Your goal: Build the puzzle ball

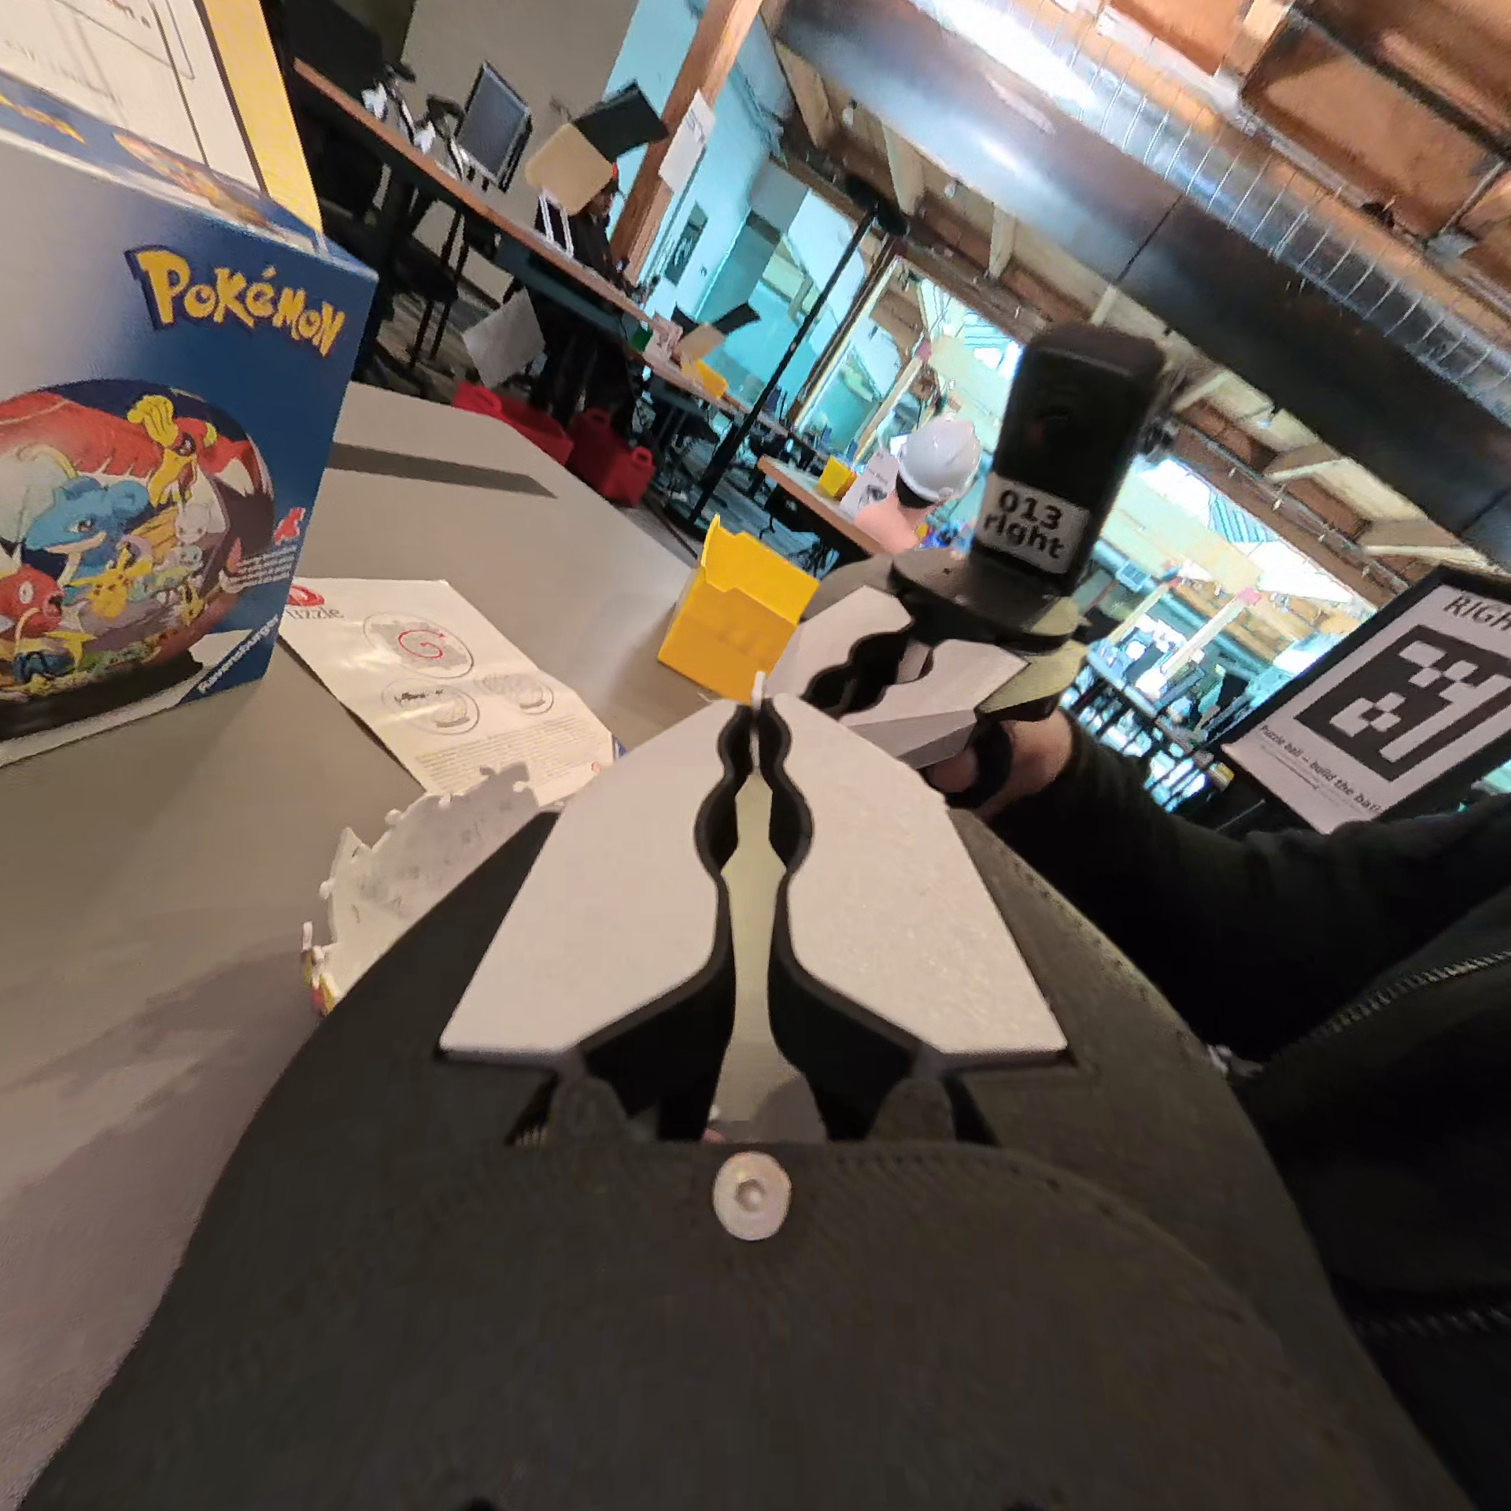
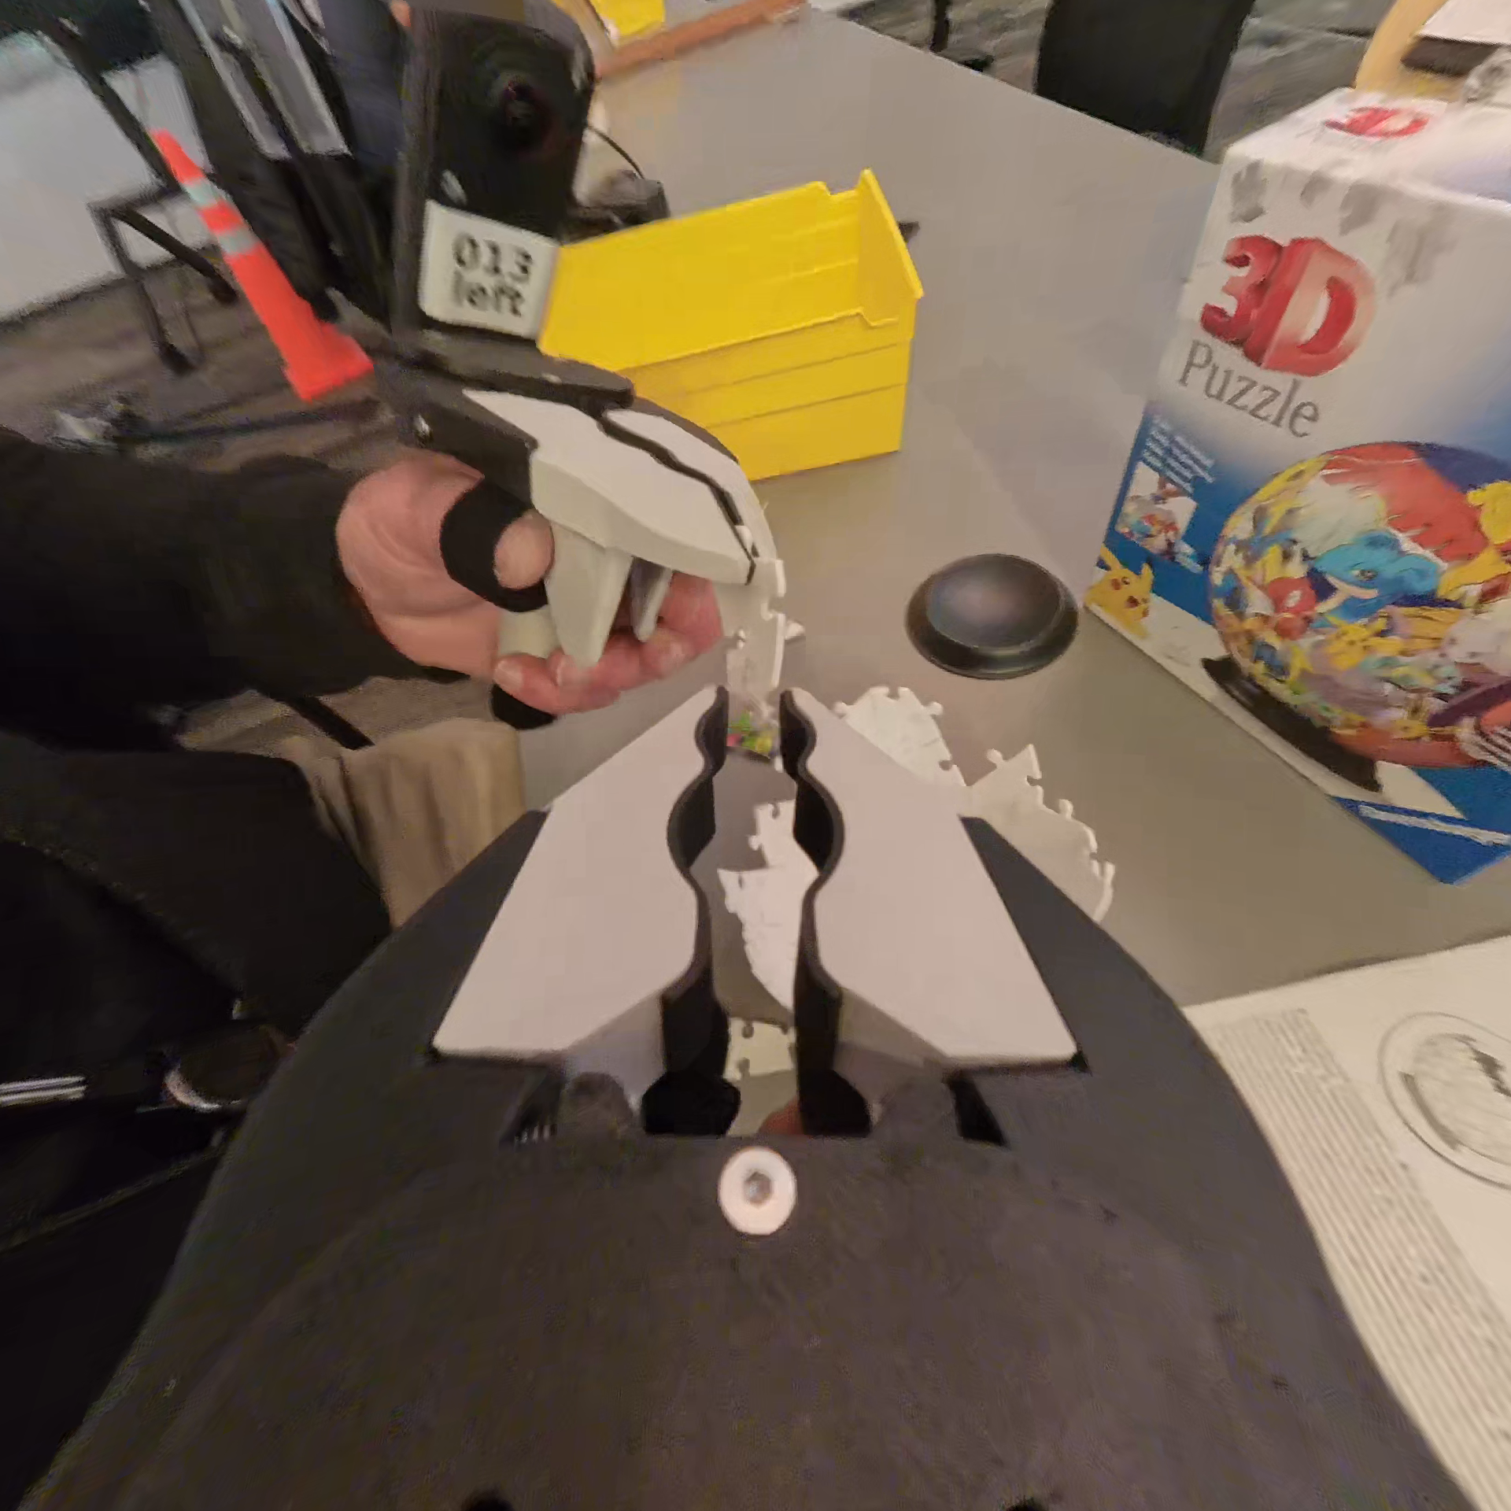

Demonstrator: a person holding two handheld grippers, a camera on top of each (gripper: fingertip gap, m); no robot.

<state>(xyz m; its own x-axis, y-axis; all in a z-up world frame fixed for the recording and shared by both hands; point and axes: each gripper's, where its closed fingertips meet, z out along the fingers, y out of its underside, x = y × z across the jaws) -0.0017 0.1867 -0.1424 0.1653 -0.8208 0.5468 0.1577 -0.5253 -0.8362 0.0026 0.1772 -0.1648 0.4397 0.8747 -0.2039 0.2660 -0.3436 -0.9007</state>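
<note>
Here the half-built puzzle ball (image 2: 965, 785), a white curved shell with toothed edges, is sitting on the grey table (image 2: 1063, 311), just beyond the right gripper (image 2: 754, 719). The left gripper (image 2: 756, 564) is pinching a strip of joined puzzle pieces (image 2: 756, 646) at its tips, letting it hang down above the shell. The right gripper's fingers are standing slightly apart on either side of the strip's lower end, not clearly gripping it. A black round stand (image 2: 991, 613) is lying behind the shell, with a yellow bin (image 2: 736, 327) farther back. The puzzle box (image 2: 1341, 458) is standing to the right, and an instruction sheet (image 2: 1374, 1145) is lying near it.
</note>
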